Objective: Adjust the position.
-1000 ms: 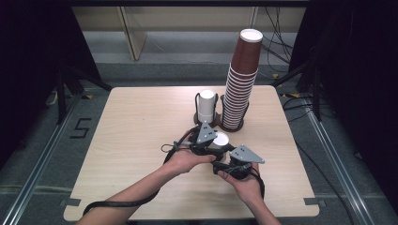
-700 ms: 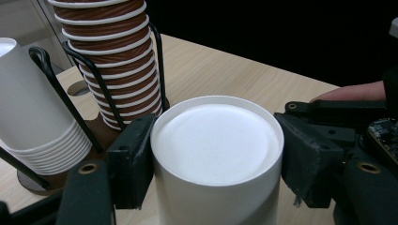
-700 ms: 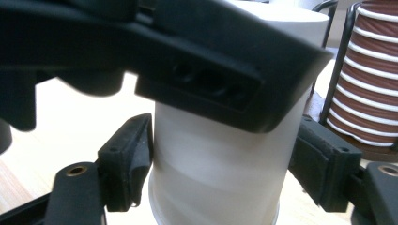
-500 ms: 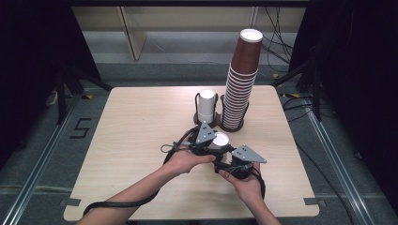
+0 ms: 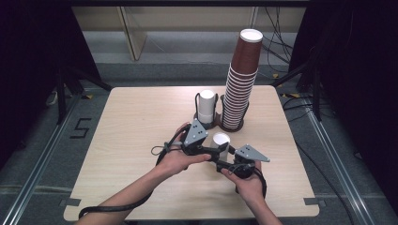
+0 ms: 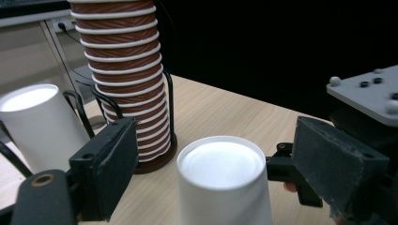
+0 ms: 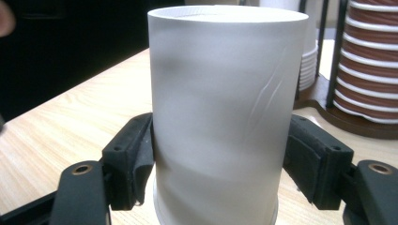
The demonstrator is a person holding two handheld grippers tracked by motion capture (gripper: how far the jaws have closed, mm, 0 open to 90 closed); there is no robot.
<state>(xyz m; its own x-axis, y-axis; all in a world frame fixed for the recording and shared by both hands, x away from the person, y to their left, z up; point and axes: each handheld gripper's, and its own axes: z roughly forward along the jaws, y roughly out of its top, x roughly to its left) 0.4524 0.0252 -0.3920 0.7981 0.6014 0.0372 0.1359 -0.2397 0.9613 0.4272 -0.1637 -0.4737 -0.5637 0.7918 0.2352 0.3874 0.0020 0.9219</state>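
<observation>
A white paper cup stands upside down on the wooden table, just in front of the cup holders. My right gripper comes at it from the near right and is shut on the white cup low on its wall, with both pads pressing the sides. My left gripper reaches in from the left. It is open, and its jaws stand wide on either side of the same cup with a gap on each side. A hand holds each gripper.
A tall stack of brown paper cups rises in a dark holder right behind the white cup. Beside it on the left, a short stack of white cups sits in a wire holder. The table's front edge is close to the person's forearms.
The left gripper has shifted slightly to the left. The white cup and the right gripper stay where they were.
</observation>
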